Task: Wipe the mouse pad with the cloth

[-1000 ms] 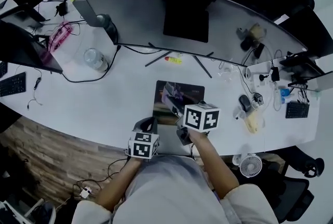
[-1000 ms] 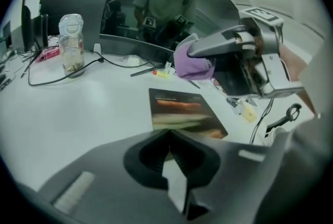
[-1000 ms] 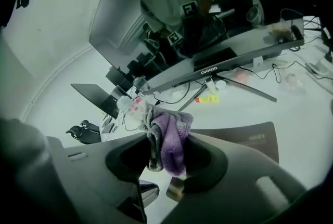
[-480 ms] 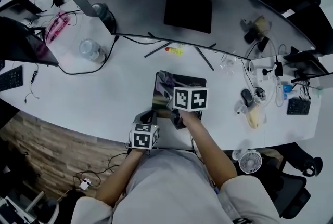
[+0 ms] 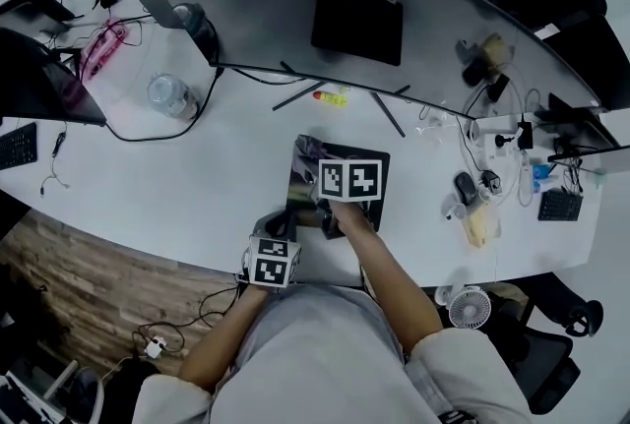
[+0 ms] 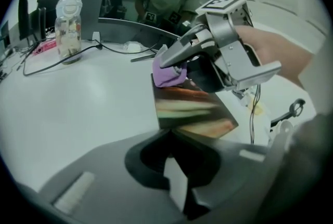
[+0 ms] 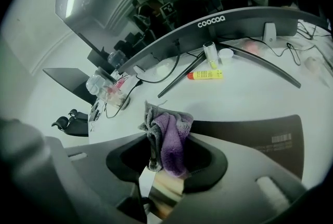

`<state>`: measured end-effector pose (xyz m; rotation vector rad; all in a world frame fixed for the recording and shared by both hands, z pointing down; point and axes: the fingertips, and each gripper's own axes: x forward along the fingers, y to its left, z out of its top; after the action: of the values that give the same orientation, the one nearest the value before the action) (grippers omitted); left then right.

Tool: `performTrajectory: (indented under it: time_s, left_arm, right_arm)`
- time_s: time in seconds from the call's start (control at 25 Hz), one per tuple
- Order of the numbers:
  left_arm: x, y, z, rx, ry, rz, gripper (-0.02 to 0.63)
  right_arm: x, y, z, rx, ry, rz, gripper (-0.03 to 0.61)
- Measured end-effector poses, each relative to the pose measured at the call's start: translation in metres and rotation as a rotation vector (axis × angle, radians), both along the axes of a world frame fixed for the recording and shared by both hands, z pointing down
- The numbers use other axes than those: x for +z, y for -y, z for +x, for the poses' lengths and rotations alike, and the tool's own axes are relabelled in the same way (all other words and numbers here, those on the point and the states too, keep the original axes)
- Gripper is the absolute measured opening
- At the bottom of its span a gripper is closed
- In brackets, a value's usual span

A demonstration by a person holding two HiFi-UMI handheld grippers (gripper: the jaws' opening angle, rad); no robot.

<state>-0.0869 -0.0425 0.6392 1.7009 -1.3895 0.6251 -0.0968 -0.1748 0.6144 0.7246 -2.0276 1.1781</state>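
Two hand-held grippers share this job. Nearest, the left hand-held gripper (image 5: 279,220), jaws drawn together, sits at the near corner of the mouse pad (image 6: 190,114). The pad looks thin, light and likely to skid on the smooth counter (image 5: 197,176), so that corner wants pinning. Farther on, the right hand-held gripper (image 7: 162,163) pinches the cloth (image 7: 169,140), a soft, limp wad. Only the left gripper view shows the cloth at the pad's far edge.
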Motion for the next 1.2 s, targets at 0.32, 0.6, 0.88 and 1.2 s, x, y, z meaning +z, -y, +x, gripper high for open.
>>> performTrajectory:
  time_s: [0.32,0.6,0.88,1.2]
  left_arm:
    - [0.001,0.001,-0.003,-0.046,-0.064,0.018,0.0]
    - [0.0,-0.001,-0.005,-0.05,-0.073,0.004,0.0]
    - [0.001,-0.004,-0.005,-0.044,-0.062,0.006,0.0]
    - [0.0,-0.004,-0.005,-0.074,-0.102,-0.012,0.0]
  right_arm:
    - [0.01,0.002,-0.009,-0.018,-0.014,-0.029,0.167]
    - [0.011,0.002,-0.009,-0.018,-0.017,-0.038,0.172]
    - [0.013,0.003,-0.008,-0.016,-0.015,-0.043,0.173]
    - [0.012,0.003,-0.003,-0.003,-0.016,-0.051,0.174]
